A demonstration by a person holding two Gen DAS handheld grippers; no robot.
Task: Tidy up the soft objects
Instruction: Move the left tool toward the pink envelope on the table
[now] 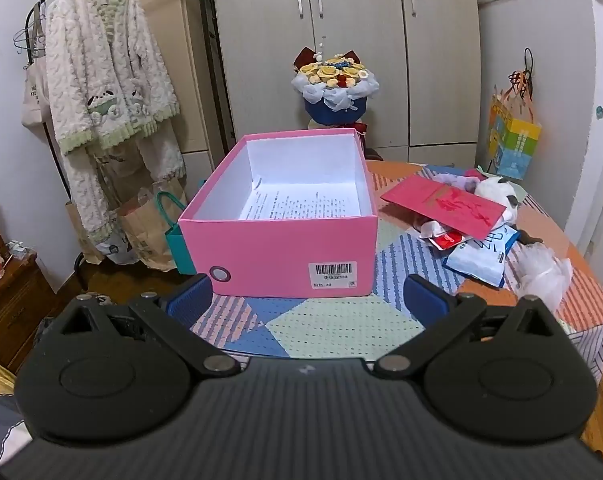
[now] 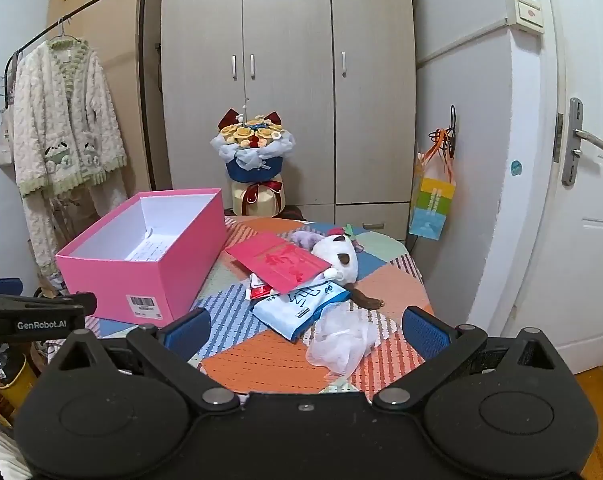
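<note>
Ahead of the left gripper (image 1: 307, 300), whose blue ribbed fingers (image 1: 189, 300) stand spread wide with nothing between them, sits the pink cardboard box (image 1: 279, 256). It is open-topped and rectangular, its long axis running away from the fingertips, its barcoded short end facing them; a printed sheet lies on its white floor. Right of that gripper's right finger, on the quilted patchwork table cover (image 1: 333, 320), is the heap of soft things. The right wrist view shows it more fully, just beyond the right gripper (image 2: 306, 330), which is likewise released and empty. A flat red envelope (image 2: 277, 266) leans over a white plush toy (image 2: 339, 258), whose rounded head points away toward the wardrobe. A glossy blue-and-white packet (image 2: 297, 308) and crumpled clear plastic (image 2: 343, 340) lie between the right fingers. Only this view catches the left gripper's side and the door handle (image 2: 581, 140); only the left view shows the box floor plainly.
</note>
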